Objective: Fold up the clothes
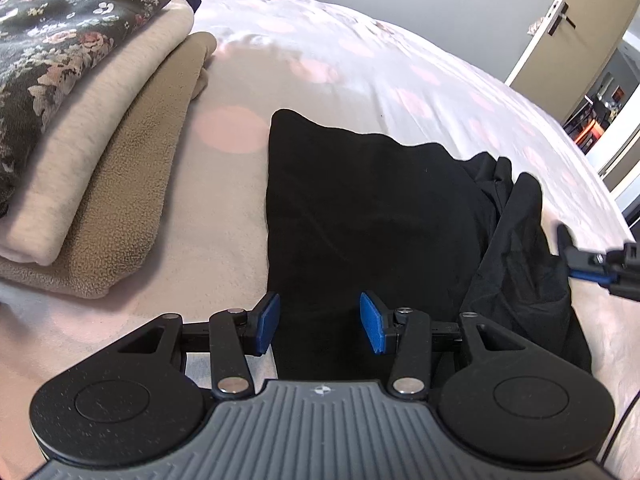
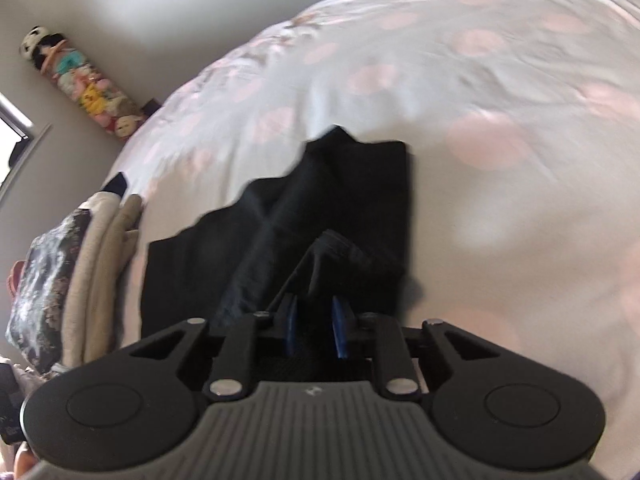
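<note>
The black garment (image 1: 372,216) lies on the bed (image 1: 360,64), its flat part straight ahead of the left gripper (image 1: 319,322), whose jaws stand wide apart over the near edge with nothing between them. The right gripper (image 2: 313,326) is narrowed onto a raised fold of the garment's bunched side, so it looks the better placed to carry cloth across towards the flat part. A stack of folded clothes (image 1: 92,120) sits just left, apart from the garment.
</note>
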Tool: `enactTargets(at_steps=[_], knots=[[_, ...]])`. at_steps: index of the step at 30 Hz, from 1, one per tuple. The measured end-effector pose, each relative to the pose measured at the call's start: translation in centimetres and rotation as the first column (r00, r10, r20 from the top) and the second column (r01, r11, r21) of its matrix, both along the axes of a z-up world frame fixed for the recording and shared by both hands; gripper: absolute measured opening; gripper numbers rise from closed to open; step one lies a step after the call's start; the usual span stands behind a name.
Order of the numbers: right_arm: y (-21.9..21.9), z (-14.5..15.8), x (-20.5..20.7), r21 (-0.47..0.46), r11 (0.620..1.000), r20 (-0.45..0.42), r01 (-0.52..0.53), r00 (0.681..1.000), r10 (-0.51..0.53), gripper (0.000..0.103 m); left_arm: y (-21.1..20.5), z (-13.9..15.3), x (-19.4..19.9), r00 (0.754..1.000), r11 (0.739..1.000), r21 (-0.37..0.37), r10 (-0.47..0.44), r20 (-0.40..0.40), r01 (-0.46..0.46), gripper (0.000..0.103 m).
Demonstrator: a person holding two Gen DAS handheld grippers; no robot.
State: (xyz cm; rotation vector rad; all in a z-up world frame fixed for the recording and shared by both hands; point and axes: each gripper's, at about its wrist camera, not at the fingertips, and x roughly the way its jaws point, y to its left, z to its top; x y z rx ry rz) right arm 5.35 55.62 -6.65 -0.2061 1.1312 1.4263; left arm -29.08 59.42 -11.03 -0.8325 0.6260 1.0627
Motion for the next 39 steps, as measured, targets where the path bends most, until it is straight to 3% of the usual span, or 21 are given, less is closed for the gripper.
enactTargets(at_steps=[8, 11, 14, 16, 18, 24, 27, 29, 30, 31, 34, 39], knots=[[4.0, 1.8, -4.1, 0.027, 0.998, 0.016, -0.055, 0.998, 0.055, 0.026, 0.1, 0.3, -1.0, 0.999, 1.0, 0.001, 0.018, 0.041, -0.018, 0.042], [3.2, 3.5, -3.9, 0.033, 0.998, 0.1, -0.045, 0.994, 0.041, 0.026, 0.2, 0.4, -1.4, 0.998, 1.0, -0.006, 0.027, 0.06, -0.027, 0.042], [1.4, 4.5, -2.4, 0.02, 1.0, 0.155, 0.012, 0.988, -0.015, 0.037, 0.1, 0.7, -1.5, 0.997, 1.0, -0.003, 0.025, 0.078, -0.025, 0.042], [0.3, 4.2, -1.0, -0.011, 0.998, 0.156, 0.067, 0.986, -0.064, 0.05, 0.0, 0.8, -1.5, 0.996, 1.0, -0.001, 0.02, 0.085, -0.02, 0.043], [-0.5, 3.2, 0.3, -0.053, 0.992, 0.132, 0.116, 0.985, -0.109, 0.055, -0.1, 1.0, -1.5, 0.996, 1.0, -0.002, 0.016, 0.086, -0.016, 0.043], [-0.3, -0.1, 1.9, -0.136, 0.968, -0.029, 0.209, 0.976, -0.215, 0.056, 0.0, 1.0, -1.5, 0.996, 1.0, -0.009, 0.022, 0.088, -0.021, 0.044], [0.6, -0.6, 0.8, -0.147, 0.968, -0.014, 0.202, 0.978, -0.206, 0.056, 0.0, 1.0, -1.6, 0.996, 1.0, -0.013, 0.027, 0.088, -0.026, 0.045], [1.1, -0.8, 0.2, -0.15, 0.971, 0.016, 0.184, 0.983, -0.184, 0.045, 0.3, 0.7, -1.7, 0.995, 0.999, -0.025, 0.032, 0.092, -0.03, 0.045], [1.3, -0.9, 0.0, -0.152, 0.973, 0.023, 0.174, 0.985, -0.172, 0.027, 0.4, 0.5, -1.7, 0.995, 0.999, -0.031, 0.032, 0.094, -0.029, 0.045], [1.4, -0.8, 0.0, -0.154, 0.974, 0.03, 0.168, 0.986, -0.165, 0.015, 0.5, 0.4, -1.7, 0.995, 0.999, -0.036, 0.031, 0.095, -0.028, 0.045], [1.4, 0.0, -0.2, -0.13, 0.979, 0.061, 0.16, 0.986, -0.153, 0.004, 0.6, 0.3, -1.7, 0.995, 0.999, -0.036, 0.024, 0.101, -0.021, 0.045], [1.3, 3.1, -1.3, -0.065, 0.989, 0.111, 0.132, 0.986, -0.125, 0.002, 0.5, 0.7, -2.1, 0.992, 0.999, -0.027, 0.029, 0.119, -0.026, 0.045]])
